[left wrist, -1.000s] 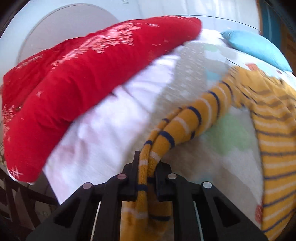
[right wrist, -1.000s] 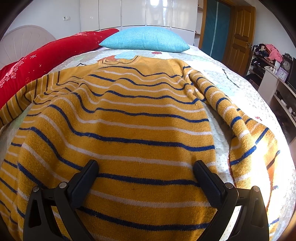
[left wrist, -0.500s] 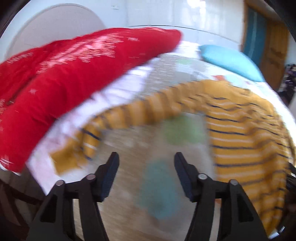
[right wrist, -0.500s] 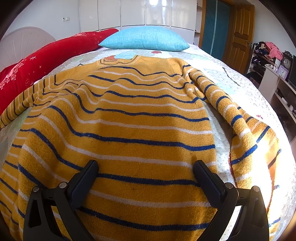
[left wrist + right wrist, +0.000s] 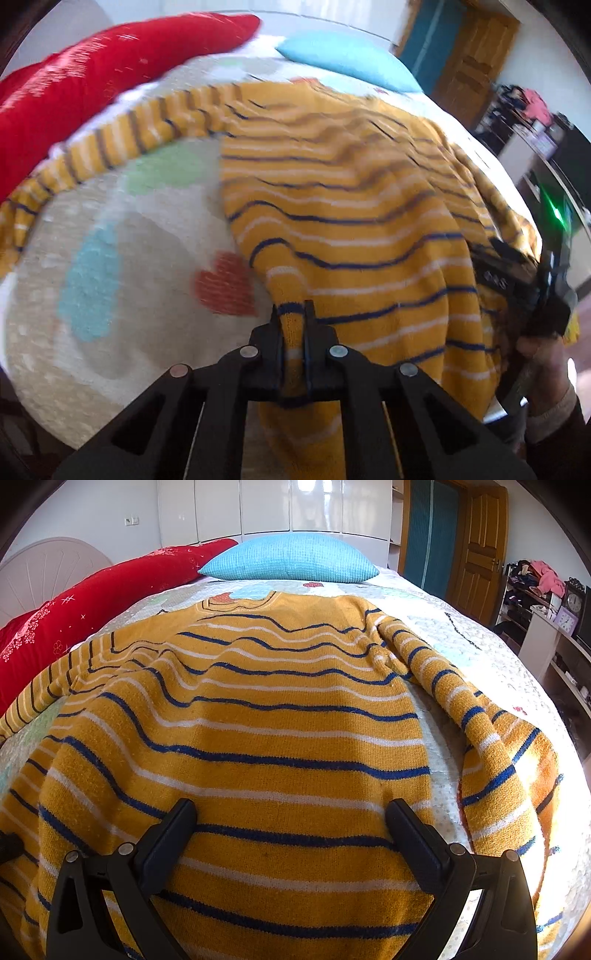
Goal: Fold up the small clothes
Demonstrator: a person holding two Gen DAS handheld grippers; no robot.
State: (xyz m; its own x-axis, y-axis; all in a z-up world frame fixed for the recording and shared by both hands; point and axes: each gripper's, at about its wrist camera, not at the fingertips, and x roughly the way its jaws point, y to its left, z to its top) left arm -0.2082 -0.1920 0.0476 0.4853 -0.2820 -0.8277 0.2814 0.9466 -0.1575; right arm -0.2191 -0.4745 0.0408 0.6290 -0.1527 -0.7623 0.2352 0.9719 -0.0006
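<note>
A yellow sweater with blue and white stripes lies spread flat on the bed, collar toward the far end. In the left wrist view my left gripper is shut on the sweater's lower left hem corner. Its left sleeve stretches out toward the red duvet. My right gripper is open, with its jaws wide apart over the sweater's lower hem, holding nothing. The right gripper also shows at the right edge of the left wrist view, held in a hand.
The bed has a patterned quilt. A red duvet lies along its left side and a blue pillow at the head. A shelf with clutter and a wooden door stand to the right.
My left gripper let go of the left sleeve, opened, swung right and has shut on the sweater's lower left hem corner. The sleeve now lies on the quilt. The right gripper has stayed open.
</note>
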